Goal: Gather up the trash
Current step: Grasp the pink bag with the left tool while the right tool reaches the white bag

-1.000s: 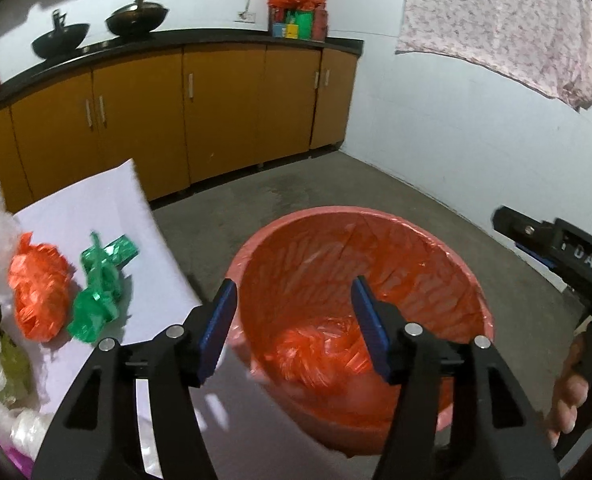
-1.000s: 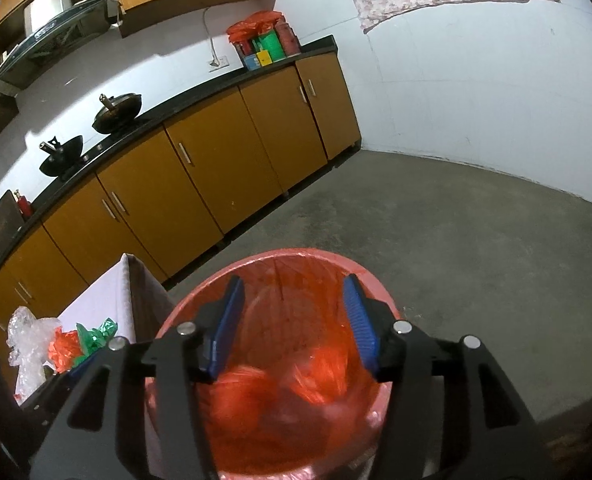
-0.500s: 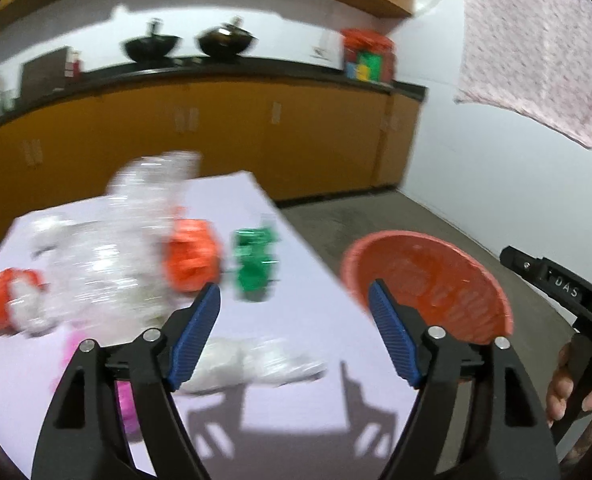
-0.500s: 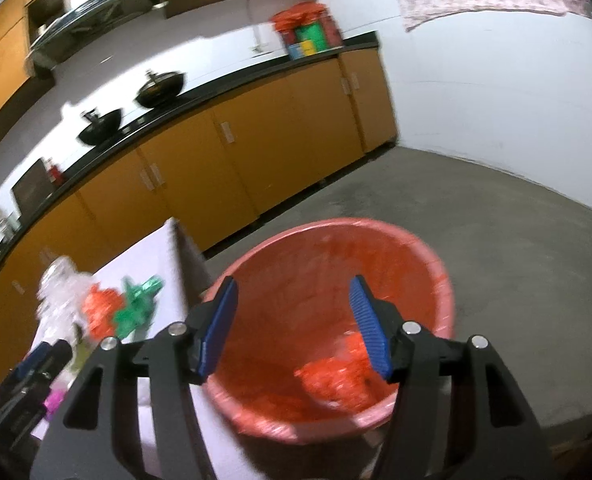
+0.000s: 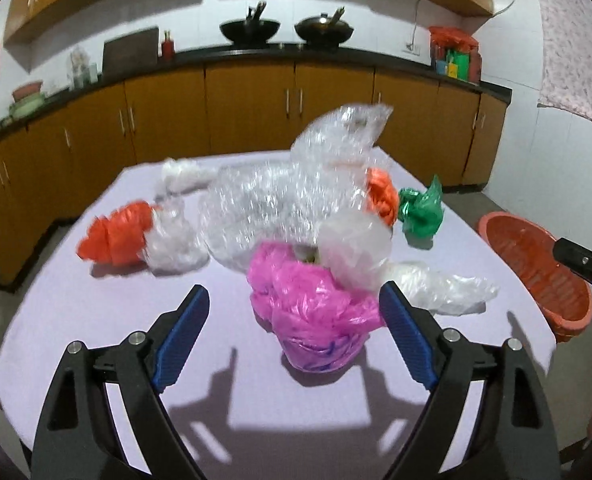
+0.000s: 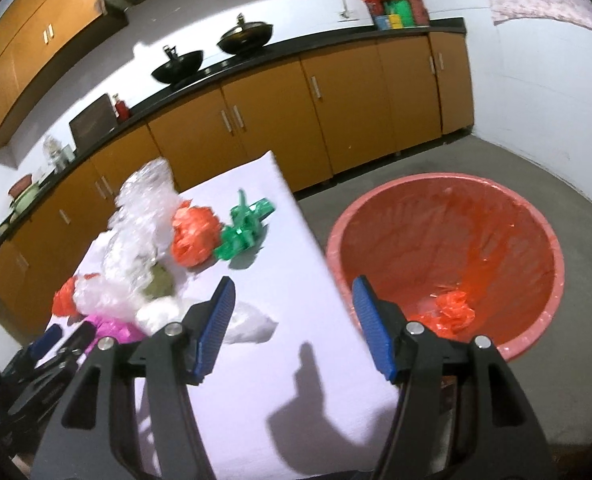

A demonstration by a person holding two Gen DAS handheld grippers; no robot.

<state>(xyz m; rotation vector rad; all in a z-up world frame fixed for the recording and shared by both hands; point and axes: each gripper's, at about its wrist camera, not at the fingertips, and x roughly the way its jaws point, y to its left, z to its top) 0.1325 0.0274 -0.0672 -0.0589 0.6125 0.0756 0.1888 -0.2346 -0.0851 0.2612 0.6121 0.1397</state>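
Crumpled plastic trash covers our white table (image 5: 96,360): a pink plastic bag (image 5: 311,312) lies nearest, between the spread, empty blue-padded jaws of our left gripper (image 5: 294,334), with a clear bubble-wrap heap (image 5: 288,196), orange bags and a green foil wad (image 5: 419,212) behind. Our right gripper (image 6: 292,328) hangs open and empty over the table edge, beside the round red bin (image 6: 495,216) holding an orange bag (image 6: 451,312).

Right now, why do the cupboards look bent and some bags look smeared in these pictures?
Both views use fisheye lenses, so the straight cabinets bow into curves. In the left wrist view the clear bubble wrap is motion-blurred, while the left gripper stays sharp and casts hard shadows on the table. In the right wrist view the bubble wrap smears too, and the red bin stays fairly crisp.
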